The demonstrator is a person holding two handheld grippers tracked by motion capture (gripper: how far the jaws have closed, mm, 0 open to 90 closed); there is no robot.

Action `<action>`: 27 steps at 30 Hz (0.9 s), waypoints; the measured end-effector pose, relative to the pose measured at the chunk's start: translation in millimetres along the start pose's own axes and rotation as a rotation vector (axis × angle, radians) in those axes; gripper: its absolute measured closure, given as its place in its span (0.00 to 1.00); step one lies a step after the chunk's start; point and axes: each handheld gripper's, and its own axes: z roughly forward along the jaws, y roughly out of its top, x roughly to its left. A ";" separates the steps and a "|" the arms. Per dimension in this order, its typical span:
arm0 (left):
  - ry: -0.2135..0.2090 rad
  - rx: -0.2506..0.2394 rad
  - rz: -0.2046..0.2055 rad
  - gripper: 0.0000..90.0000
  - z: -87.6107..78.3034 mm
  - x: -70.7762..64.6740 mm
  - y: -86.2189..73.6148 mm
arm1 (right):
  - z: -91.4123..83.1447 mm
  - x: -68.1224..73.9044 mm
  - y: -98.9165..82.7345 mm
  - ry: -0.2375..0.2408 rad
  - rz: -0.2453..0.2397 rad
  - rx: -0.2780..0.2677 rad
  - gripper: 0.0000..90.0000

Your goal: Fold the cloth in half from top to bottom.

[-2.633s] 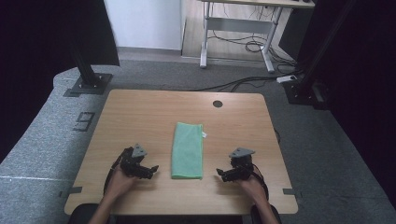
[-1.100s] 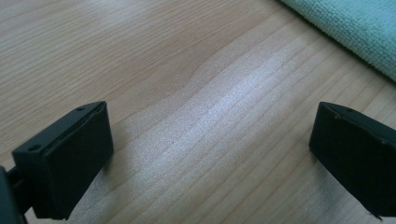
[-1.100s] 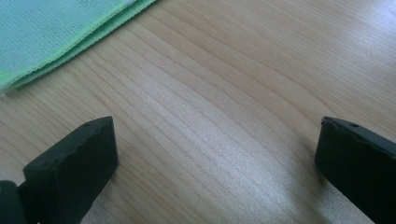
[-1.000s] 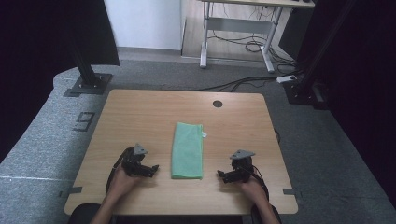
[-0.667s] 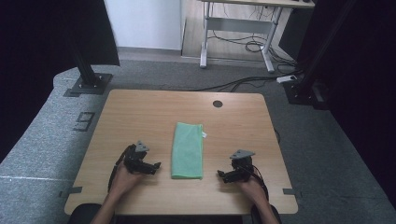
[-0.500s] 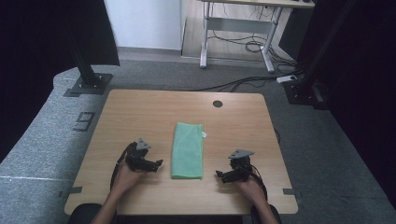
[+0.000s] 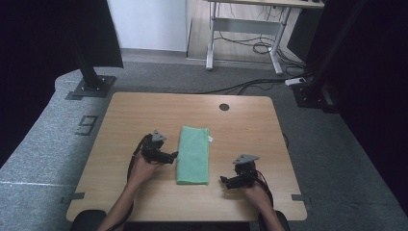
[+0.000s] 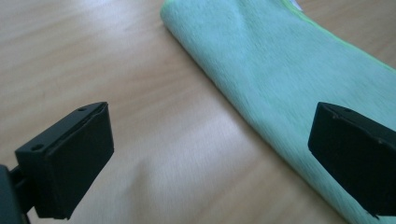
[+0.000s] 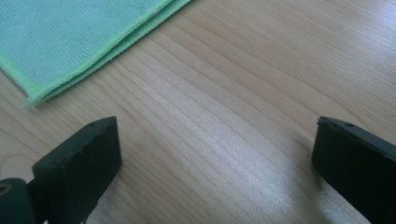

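High view: folded green cloth (image 7: 193, 154) lies mid-table (image 7: 144, 110), left gripper (image 7: 169, 156) at its left edge, right gripper (image 7: 225, 180) near its right corner. Left gripper view: jaws apart, one over the cloth (image 8: 289, 70). Right gripper view: jaws apart over bare wood, cloth (image 9: 70, 37) corner just beyond.

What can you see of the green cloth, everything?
The cloth is light green, fuzzy like microfibre, folded into a long strip with stitched edges and a small white tag on one side. It lies flat mid-table, long axis running away from the person. The open left claw straddles its folded edge; whether it touches is unclear.
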 end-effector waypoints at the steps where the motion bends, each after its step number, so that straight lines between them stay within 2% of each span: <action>1: 0.005 0.002 0.004 0.00 4.5 0.4 4.0 | 0.0 0.2 0.0 -0.001 0.001 0.001 0.02; 6: 0.004 0.025 0.004 0.01 21.4 -0.5 11.4 | 0.3 0.6 0.1 -0.005 -0.005 0.003 0.02; 11: 0.034 0.085 0.015 0.01 37.4 -2.1 3.8 | 0.2 1.0 0.8 -0.003 -0.007 0.007 0.02; 15: 0.017 0.089 -0.027 0.00 40.2 1.3 0.2 | -0.2 3.3 2.7 0.008 -0.002 0.002 0.02; 21: 0.019 0.092 -0.026 0.00 40.7 1.0 0.2 | 3.1 11.4 13.3 0.030 -0.015 -0.018 0.02; 27: 0.020 0.093 -0.026 0.00 40.5 0.8 0.2 | 10.8 24.5 34.2 0.056 -0.055 -0.028 0.01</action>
